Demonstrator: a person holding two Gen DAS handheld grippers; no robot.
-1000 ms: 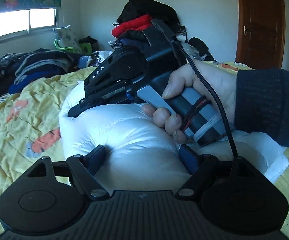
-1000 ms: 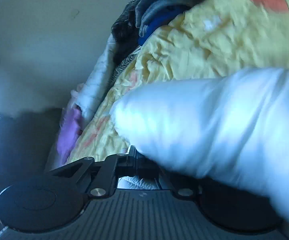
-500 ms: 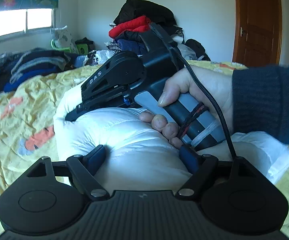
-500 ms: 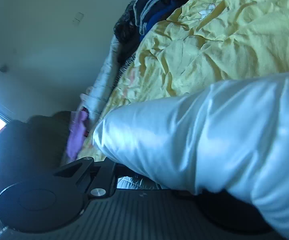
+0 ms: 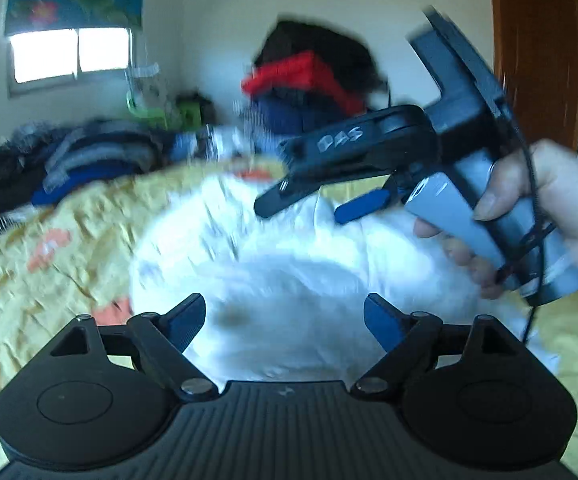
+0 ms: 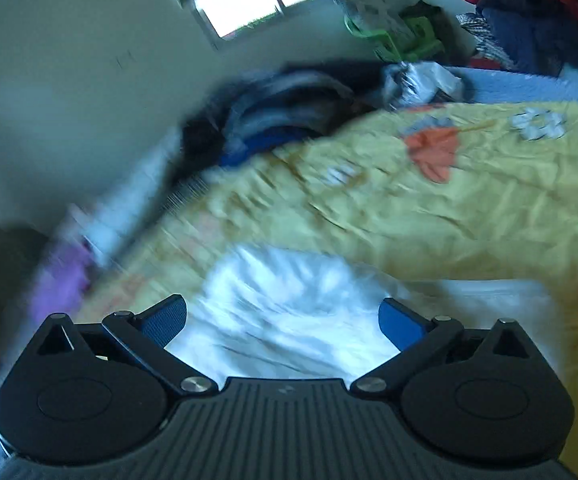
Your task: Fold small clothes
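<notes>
- The bed is covered by a yellow bedspread with orange and white flower prints; it fills most of both views and lies wrinkled.
- A white puffy garment lies bunched on the bedspread, directly ahead of both grippers — in the right wrist view the same garment shows as a blurred white mound below the fingers.
- Heaps of dark, blue and grey clothes sit along the far left edge of the bed; a taller stack with a red piece stands at the back wall.
- A window under a flowered blind glows on the left wall, and a brown door is at the far right.
- The left gripper hangs over the near edge of the garment, its jaws spread wide and just widened a little further; white cloth shows between the blue pads, but they do not press on it.
- The right gripper, held in the person's right hand, is raised above the garment. Its jaws have just sprung apart and stand wide, with nothing pinched — from its own camera the right gripper's pads are clear of the cloth below.
</notes>
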